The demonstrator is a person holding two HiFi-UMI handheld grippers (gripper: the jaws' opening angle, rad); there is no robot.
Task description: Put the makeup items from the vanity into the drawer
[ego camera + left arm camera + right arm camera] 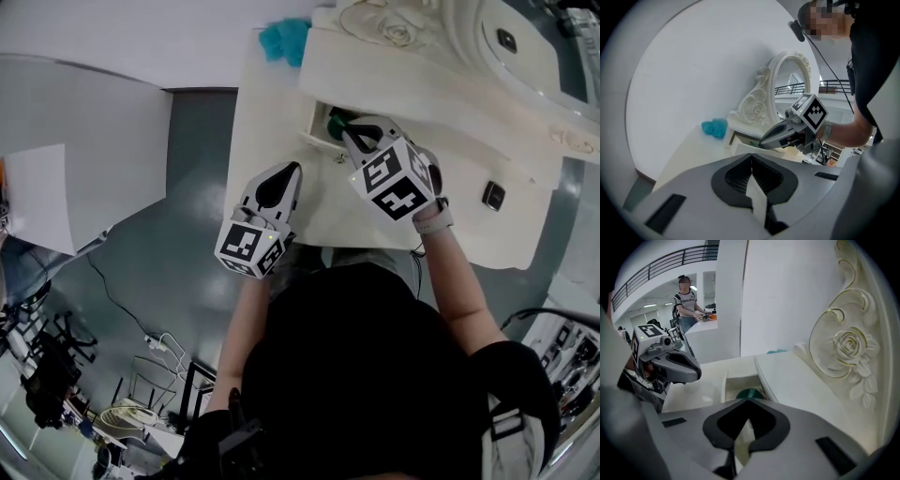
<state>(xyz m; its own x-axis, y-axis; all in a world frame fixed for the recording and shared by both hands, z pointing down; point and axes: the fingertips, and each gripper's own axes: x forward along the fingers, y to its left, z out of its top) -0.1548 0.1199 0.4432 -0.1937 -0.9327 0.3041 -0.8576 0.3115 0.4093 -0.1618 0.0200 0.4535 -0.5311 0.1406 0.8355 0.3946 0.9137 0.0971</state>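
Note:
The white vanity [281,141] has a small drawer [314,117] standing open under its raised shelf. A dark green makeup item [339,120] lies inside it, also visible in the right gripper view as a green item [750,393] just beyond the jaw tips. My right gripper [354,136] points steeply down at the drawer, shut with nothing in it. My left gripper [292,171] hovers over the vanity top to the drawer's left, jaws together and empty. A small black item [493,195] lies on the vanity at the right.
A teal object [284,39] sits at the vanity's back left corner. An ornate white mirror [511,42] stands on the raised shelf [441,89]. Grey floor lies to the left. A person [686,303] stands at a counter far behind.

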